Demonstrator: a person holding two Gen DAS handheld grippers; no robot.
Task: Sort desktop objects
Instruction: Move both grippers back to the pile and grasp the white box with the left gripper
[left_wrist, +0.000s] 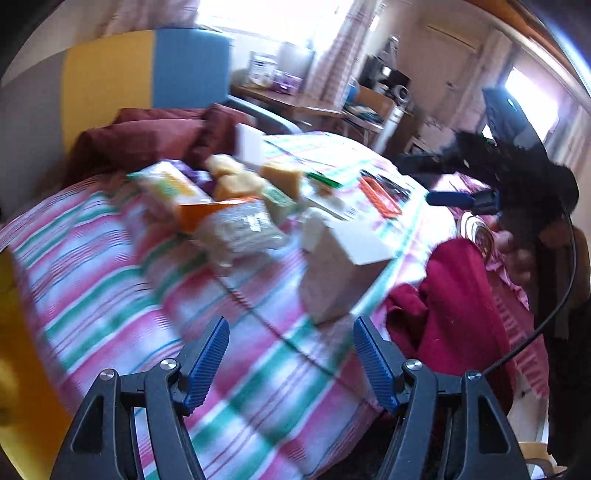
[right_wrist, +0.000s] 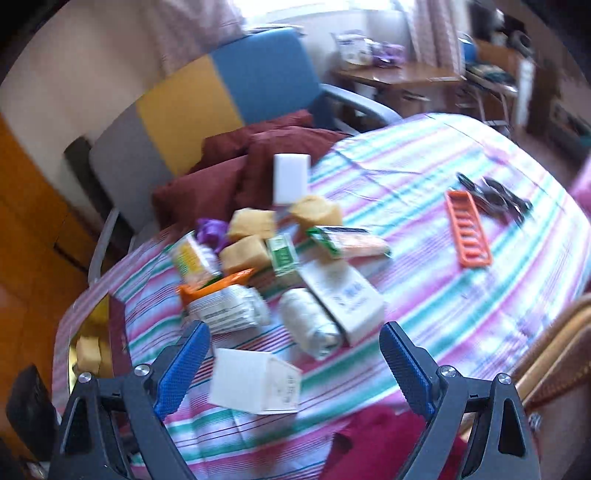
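Both grippers hang over a round counter (right_wrist: 424, 229) covered in a cloth striped pink, green and white, and everything looks smeared with blur. The left gripper (left_wrist: 291, 354) has its blue-padded fingers (left_wrist: 208, 365) spread wide with only striped cloth showing between them; a pale cardboard box (left_wrist: 340, 273) stands just beyond the tips, not touched. The right gripper (right_wrist: 293, 363) is equally wide, and a white carton (right_wrist: 255, 380) lies on the cloth between its fingers (right_wrist: 181, 373), though the pads are clear of it on both sides. Past that carton sits the jumble to be sorted, near the middle of the counter: a white roll in clear wrap (right_wrist: 308, 323), a flat white box with blue print (right_wrist: 343, 299), a clear packet of white sticks with an orange end (right_wrist: 225, 306), a small green-and-white box (right_wrist: 282, 256), three yellowish sponge-like blocks (right_wrist: 245, 254), a green-edged packet (right_wrist: 347, 240), something purple (right_wrist: 212, 230) and a tall white box (right_wrist: 290, 177) standing upright at the far edge. Well apart from the pile, toward the other side, an orange slotted tray (right_wrist: 469, 232) lies flat with dark scissors or the like (right_wrist: 495, 197) just beside it. At the near left rim a maroon box (right_wrist: 99, 339) holds another yellowish block. Dark red cushions (right_wrist: 236, 170) rest on a chair behind. From the left gripper's camera, a hand (left_wrist: 517, 251) carries the other gripper over maroon fabric (left_wrist: 450, 295).
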